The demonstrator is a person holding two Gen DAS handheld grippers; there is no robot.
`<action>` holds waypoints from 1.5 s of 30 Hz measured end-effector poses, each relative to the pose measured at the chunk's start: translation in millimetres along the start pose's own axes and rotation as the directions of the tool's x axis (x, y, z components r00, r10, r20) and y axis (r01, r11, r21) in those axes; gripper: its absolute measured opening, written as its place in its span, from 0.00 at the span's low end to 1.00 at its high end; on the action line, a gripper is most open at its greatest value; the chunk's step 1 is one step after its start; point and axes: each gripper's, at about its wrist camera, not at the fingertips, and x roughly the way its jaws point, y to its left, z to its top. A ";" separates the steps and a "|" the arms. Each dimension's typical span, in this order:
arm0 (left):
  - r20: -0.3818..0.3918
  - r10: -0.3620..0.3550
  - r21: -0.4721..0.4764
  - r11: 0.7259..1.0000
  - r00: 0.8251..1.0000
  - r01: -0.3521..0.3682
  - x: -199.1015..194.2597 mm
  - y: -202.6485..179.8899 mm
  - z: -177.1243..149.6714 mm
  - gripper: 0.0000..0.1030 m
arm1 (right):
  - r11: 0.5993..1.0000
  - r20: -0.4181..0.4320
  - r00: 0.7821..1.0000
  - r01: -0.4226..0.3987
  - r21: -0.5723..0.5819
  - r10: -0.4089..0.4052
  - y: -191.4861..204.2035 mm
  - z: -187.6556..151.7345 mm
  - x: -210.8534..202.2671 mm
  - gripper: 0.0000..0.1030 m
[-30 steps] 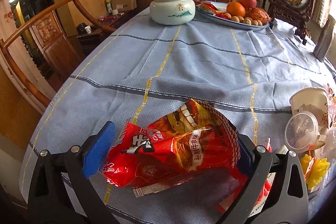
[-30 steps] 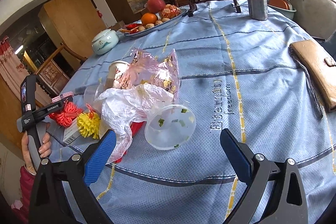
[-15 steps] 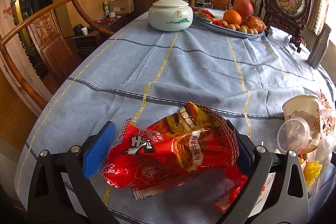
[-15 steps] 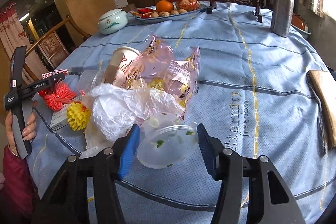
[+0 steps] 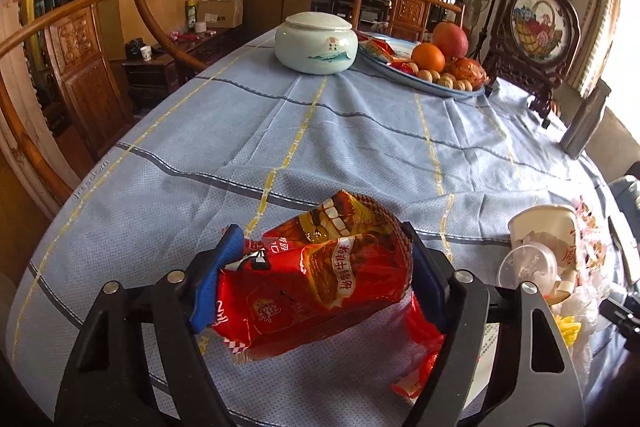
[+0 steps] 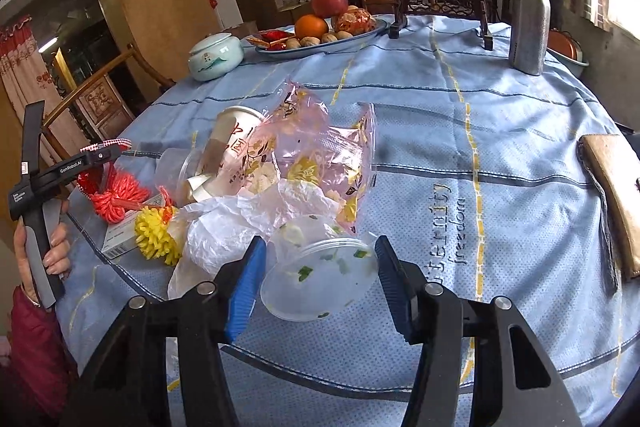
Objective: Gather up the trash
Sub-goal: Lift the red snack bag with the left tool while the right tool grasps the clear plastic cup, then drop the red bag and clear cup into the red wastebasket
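Left gripper [image 5: 320, 279] clamped on a red snack bag [image 5: 316, 279], raised just above the blue-clothed tabletop [image 5: 280, 131]. Right gripper [image 6: 318, 275] narrowed around a clear lid [image 6: 320, 283], pads [image 6: 246, 279] at its edges, contact not certain. Just beyond, a heap of trash: white plastic bag [image 6: 240, 223], pink bag [image 6: 316, 155], paper cup [image 6: 230, 143], yellow pom [image 6: 154, 235]; farther off, jar [image 6: 216, 57] and fruit plate [image 6: 320, 41].
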 end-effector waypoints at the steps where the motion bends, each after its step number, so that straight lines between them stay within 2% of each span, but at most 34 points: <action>1: 0.000 -0.013 -0.013 1.000 1.000 0.013 -0.8 2.7 0.2 0.73 | 1.000 -0.001 1.000 0.000 -0.002 0.000 0.7 -0.5 0.4 0.54; 6: 0.022 -0.076 -0.056 0.995 0.997 0.077 -8.3 10.7 1.0 0.73 | 1.000 0.002 1.000 0.009 -0.016 -0.009 4.0 -1.2 0.2 0.54; 10: 0.047 -0.118 -0.080 0.989 0.992 0.121 -22.0 11.6 -2.8 0.73 | 1.000 0.048 0.999 0.005 -0.002 -0.005 1.8 -1.6 -8.3 0.54; 14: 0.057 -0.120 -0.087 0.988 0.991 0.124 -44.2 7.0 -10.5 0.73 | 1.000 0.081 0.997 -0.005 0.005 0.005 0.0 -2.4 -15.2 0.54; 18: 0.103 -0.082 -0.038 0.996 0.991 0.086 -78.6 -4.9 -12.7 0.73 | 1.000 0.138 0.990 0.004 0.016 -0.006 -2.2 -3.3 -26.2 0.54; 20: 0.130 -0.073 -0.010 0.997 0.989 0.075 -98.9 -12.1 -13.9 0.73 | 0.999 0.153 0.988 -0.019 0.035 0.014 -3.8 -4.8 -32.4 0.54; 32: 0.232 -0.105 0.054 0.994 0.967 0.095 -177.9 -34.8 -31.8 0.73 | 0.997 0.291 0.954 -0.072 -0.027 0.076 28.4 -28.2 -114.2 0.54; 39: 0.292 -0.073 0.050 0.997 0.954 0.061 -227.6 -15.4 -57.8 0.73 | 0.990 0.342 0.930 -0.115 -0.077 0.135 57.2 -48.3 -152.3 0.54; 45: 0.320 0.005 0.021 1.000 0.948 -0.012 -271.7 27.4 -94.9 0.73 | 0.975 0.350 0.913 -0.166 -0.144 0.208 92.5 -62.9 -170.6 0.54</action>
